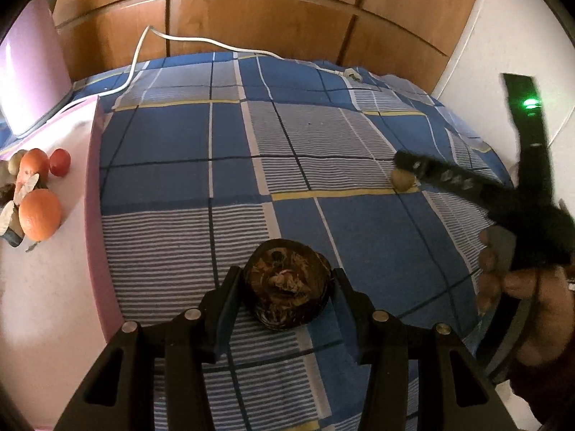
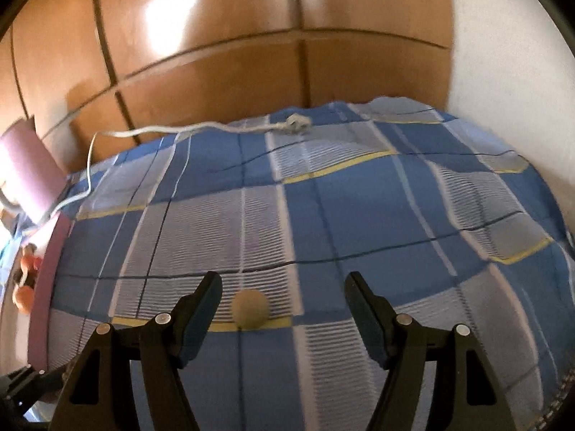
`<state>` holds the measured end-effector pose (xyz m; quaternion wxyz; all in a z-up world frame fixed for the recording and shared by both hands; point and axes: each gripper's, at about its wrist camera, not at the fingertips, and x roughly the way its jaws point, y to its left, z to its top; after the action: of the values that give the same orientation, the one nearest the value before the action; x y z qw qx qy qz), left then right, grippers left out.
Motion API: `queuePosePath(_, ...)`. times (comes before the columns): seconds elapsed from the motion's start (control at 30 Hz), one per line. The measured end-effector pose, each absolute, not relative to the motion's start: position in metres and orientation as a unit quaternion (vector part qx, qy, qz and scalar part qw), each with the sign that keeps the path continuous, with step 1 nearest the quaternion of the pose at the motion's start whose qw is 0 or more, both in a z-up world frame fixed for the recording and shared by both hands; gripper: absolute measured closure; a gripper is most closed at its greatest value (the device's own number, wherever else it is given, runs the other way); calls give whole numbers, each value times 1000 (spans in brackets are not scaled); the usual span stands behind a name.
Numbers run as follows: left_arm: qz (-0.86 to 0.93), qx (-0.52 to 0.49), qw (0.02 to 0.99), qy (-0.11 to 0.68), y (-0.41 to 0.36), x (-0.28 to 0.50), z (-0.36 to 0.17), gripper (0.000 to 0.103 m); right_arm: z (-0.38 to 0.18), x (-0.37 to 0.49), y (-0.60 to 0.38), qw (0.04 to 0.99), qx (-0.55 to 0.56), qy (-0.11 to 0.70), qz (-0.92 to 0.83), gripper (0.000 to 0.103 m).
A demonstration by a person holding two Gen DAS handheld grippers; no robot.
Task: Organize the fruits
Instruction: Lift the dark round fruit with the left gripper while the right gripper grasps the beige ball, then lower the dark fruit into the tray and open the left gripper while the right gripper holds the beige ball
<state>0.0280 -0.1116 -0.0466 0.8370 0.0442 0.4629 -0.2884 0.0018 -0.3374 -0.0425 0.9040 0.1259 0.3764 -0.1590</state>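
A dark brown, rough round fruit (image 1: 285, 283) sits between the fingers of my left gripper (image 1: 286, 278), which is shut on it just above the blue checked bedsheet (image 1: 201, 136). A small tan round fruit (image 2: 250, 309) lies on the sheet between the fingers of my right gripper (image 2: 284, 283). Those jaws stand wide, and neither pad touches the fruit. In the left wrist view the right gripper (image 1: 404, 163) is a blurred black shape at the right, its tip over the same tan fruit (image 1: 402, 179), with a person's hand (image 1: 503, 280) holding it.
A pink surface (image 1: 46, 305) borders the bed on the left and carries two oranges (image 1: 39, 215), a small red fruit (image 1: 59, 161) and a metal stand. A white cable (image 1: 187, 39) with a plug crosses the far side of the bed. Wooden wardrobe doors (image 1: 269, 18) stand behind.
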Motion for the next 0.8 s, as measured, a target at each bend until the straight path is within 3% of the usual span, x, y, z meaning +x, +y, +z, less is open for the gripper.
queuePosePath(0.03, -289, 45, 838, 462, -111, 28, -47, 54, -48, 7, -335, 901, 123, 385, -154, 50)
queuePosePath(0.1, -289, 45, 838, 460, -111, 28, -47, 54, -58, 13, -331, 899, 125, 399, -129, 61)
queuePosePath(0.13, -289, 45, 839, 460, -111, 27, -46, 54, -61, 16, -328, 899, 120, 404, -120, 79)
queuePosePath(0.23, -288, 38, 840, 459, -110, 26, -45, 54, -69, 17, -312, 904, 56, 405, -125, 79)
queuePosePath(0.8, -231, -45, 882, 408, -49, 27, 24, 53, -69, 11, -317, 909, 69, 394, -118, 78)
